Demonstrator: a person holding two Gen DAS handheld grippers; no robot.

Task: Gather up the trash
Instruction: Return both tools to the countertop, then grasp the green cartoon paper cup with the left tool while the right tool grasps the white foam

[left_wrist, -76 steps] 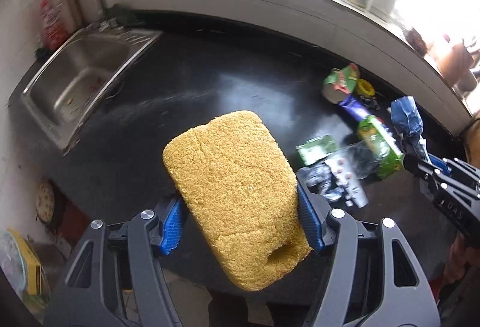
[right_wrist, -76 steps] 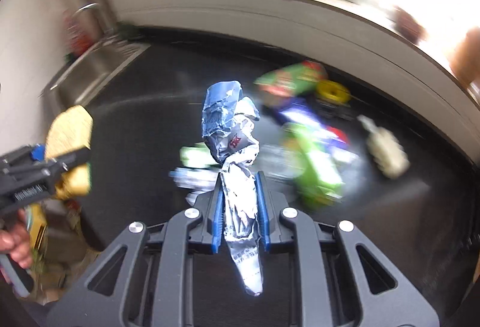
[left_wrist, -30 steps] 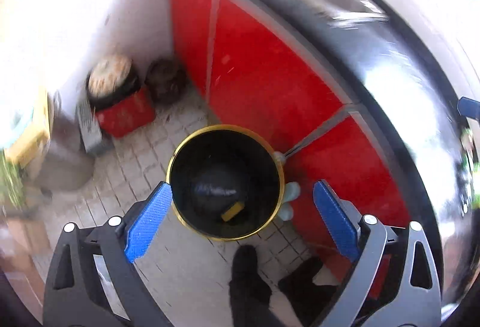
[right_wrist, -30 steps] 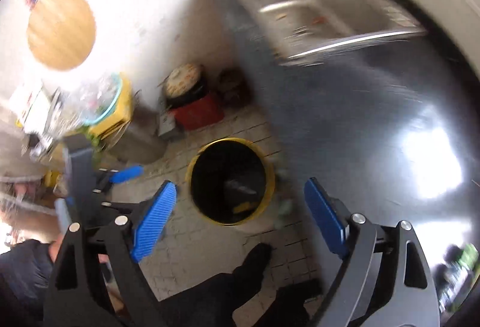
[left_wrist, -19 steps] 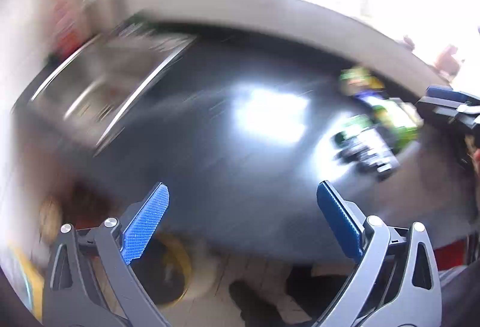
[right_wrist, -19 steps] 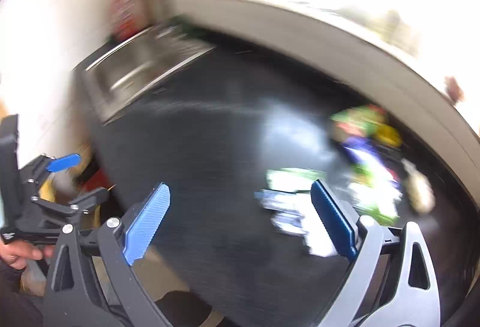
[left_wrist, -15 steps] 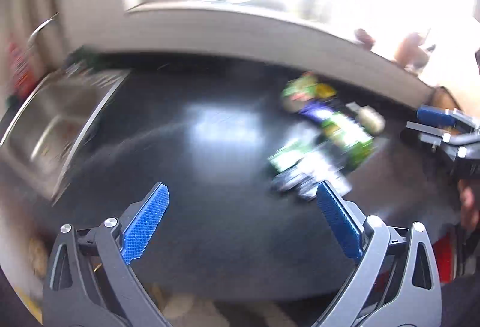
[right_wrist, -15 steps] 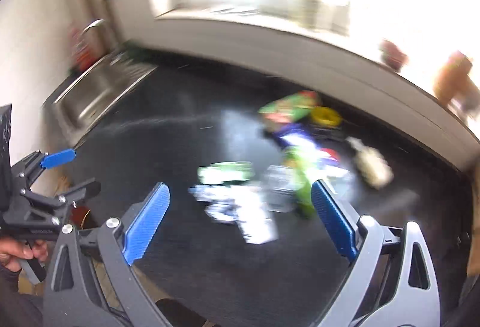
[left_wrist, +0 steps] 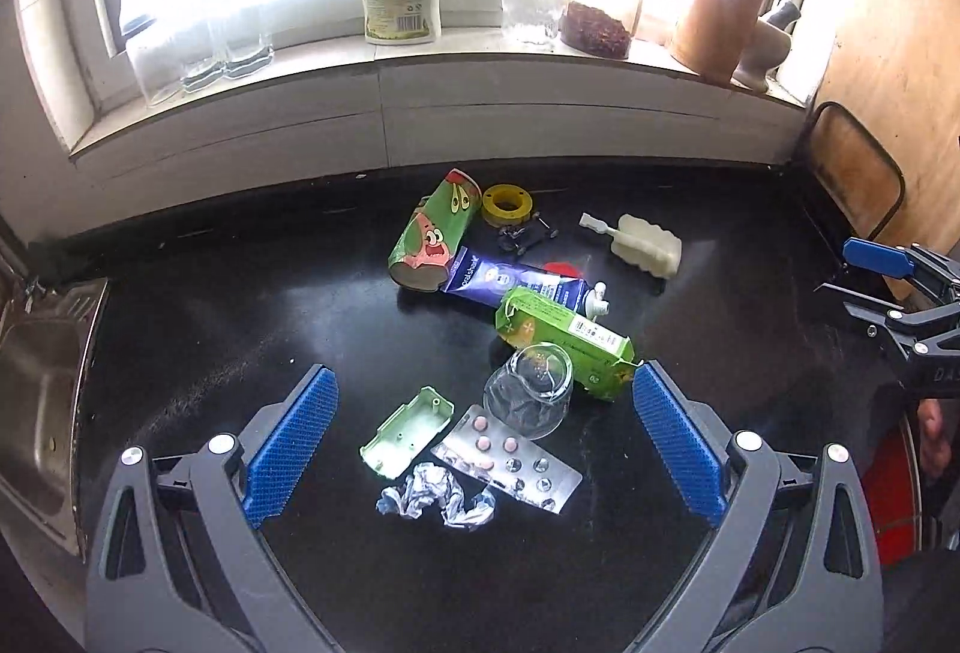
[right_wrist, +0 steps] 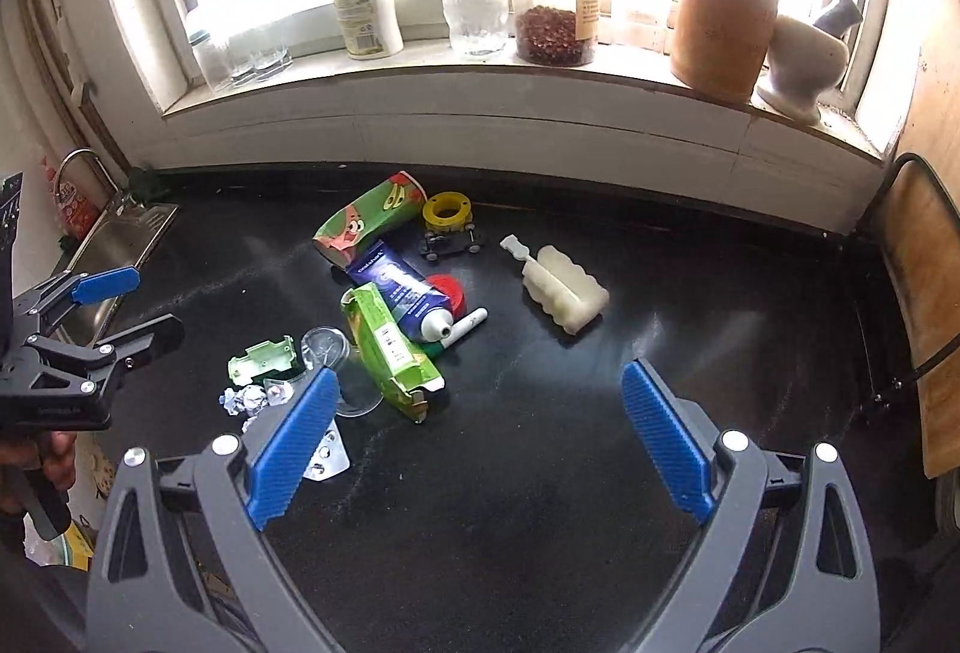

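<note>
Trash lies in a heap on the black counter point(left_wrist: 252, 305): a green cartoon carton point(left_wrist: 433, 238), a blue tube point(left_wrist: 513, 282), a green box point(left_wrist: 564, 334), a clear cup point(left_wrist: 531, 398), a blister pack point(left_wrist: 507, 456), a pale green plastic shell point(left_wrist: 407, 431) and crumpled foil point(left_wrist: 435, 497). My left gripper point(left_wrist: 480, 449) hangs open above the near part of the heap, holding nothing. My right gripper point(right_wrist: 480, 443) is open and empty too, over bare counter right of the green box point(right_wrist: 393, 347). A white foam brush point(right_wrist: 561, 287) lies further right.
A steel sink point(left_wrist: 36, 401) is set into the counter's left end. The window sill point(right_wrist: 480, 65) carries a bottle, jars, a wooden utensil pot point(right_wrist: 723, 20) and a mortar. A yellow tape roll point(left_wrist: 507, 204) and a small toy cart lie behind the heap. A chair point(right_wrist: 918, 329) stands at right.
Both grippers swung up from the yellow-rimmed bin on the floor to face the counter and the trash heap. Both stayed open and empty.
</note>
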